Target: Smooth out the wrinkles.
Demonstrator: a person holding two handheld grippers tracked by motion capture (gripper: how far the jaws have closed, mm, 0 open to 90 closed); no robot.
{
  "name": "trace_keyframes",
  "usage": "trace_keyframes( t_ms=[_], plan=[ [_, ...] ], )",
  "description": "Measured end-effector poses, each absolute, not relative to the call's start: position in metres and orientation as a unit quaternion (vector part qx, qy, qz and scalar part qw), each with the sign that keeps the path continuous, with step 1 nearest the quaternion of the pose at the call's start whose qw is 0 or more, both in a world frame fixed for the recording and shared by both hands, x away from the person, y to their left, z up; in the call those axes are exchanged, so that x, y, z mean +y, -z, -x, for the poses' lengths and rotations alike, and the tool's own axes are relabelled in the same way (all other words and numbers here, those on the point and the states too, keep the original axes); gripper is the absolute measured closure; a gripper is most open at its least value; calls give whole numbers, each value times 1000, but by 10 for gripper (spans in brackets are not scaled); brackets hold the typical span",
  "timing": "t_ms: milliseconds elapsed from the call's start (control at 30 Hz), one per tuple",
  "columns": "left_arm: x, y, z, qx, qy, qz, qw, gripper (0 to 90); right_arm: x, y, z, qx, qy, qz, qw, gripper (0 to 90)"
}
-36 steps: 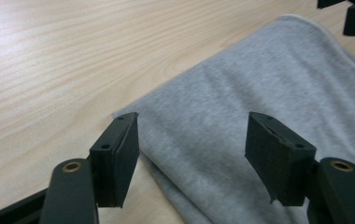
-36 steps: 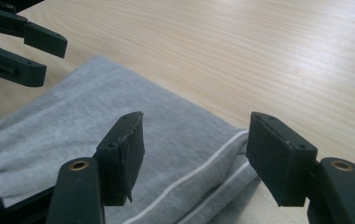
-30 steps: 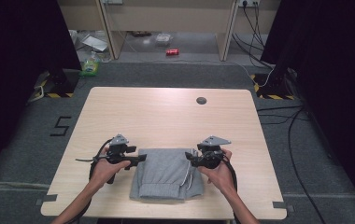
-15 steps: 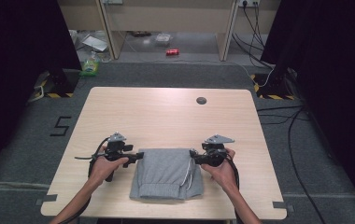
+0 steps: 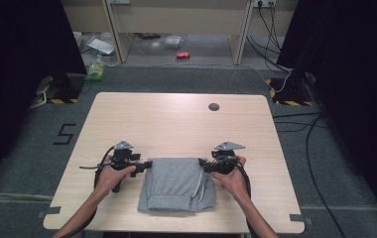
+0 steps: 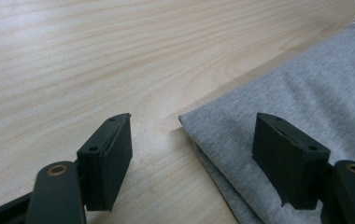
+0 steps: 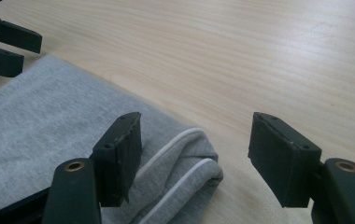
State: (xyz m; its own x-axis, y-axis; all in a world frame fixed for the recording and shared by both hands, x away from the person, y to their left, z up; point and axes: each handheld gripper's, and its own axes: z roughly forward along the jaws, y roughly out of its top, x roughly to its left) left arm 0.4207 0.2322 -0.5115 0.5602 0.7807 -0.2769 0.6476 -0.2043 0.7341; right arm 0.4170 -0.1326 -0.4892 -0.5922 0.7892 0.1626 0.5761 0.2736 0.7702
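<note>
Both hands have drawn outward off the folded grey garment (image 5: 176,184), left gripper (image 5: 146,164) jaws just opening, right gripper (image 5: 202,163) spread, neither gripping.

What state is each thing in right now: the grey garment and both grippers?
Grey garment: folded, lying flat on the table, white drawstring at its right edge.
Left gripper: open, jaws just widened, astride the garment's far-left corner, not gripping.
Right gripper: open, above the far-right corner, not gripping.

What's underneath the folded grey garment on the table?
The folded grey garment lies flat on the light wooden table, several layers stacked at its edge. A white drawstring shows at one side. Anything between the layers is covered.
</note>
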Motion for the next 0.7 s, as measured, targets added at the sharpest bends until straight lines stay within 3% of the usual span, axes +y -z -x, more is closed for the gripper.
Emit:
trace_keyframes(
  t_ms=[233,567,700],
  plan=[
    [228,517,-421,460,-82,-773,429,308,-133,496,-419,792,-411,-436,118,394],
    [222,518,-416,434,-99,-786,428,422,-132,510,-419,796,-399,-448,81,515],
    [219,519,-413,425,-108,-791,427,549,-131,510,-418,794,-397,-453,75,561]
  ],
)
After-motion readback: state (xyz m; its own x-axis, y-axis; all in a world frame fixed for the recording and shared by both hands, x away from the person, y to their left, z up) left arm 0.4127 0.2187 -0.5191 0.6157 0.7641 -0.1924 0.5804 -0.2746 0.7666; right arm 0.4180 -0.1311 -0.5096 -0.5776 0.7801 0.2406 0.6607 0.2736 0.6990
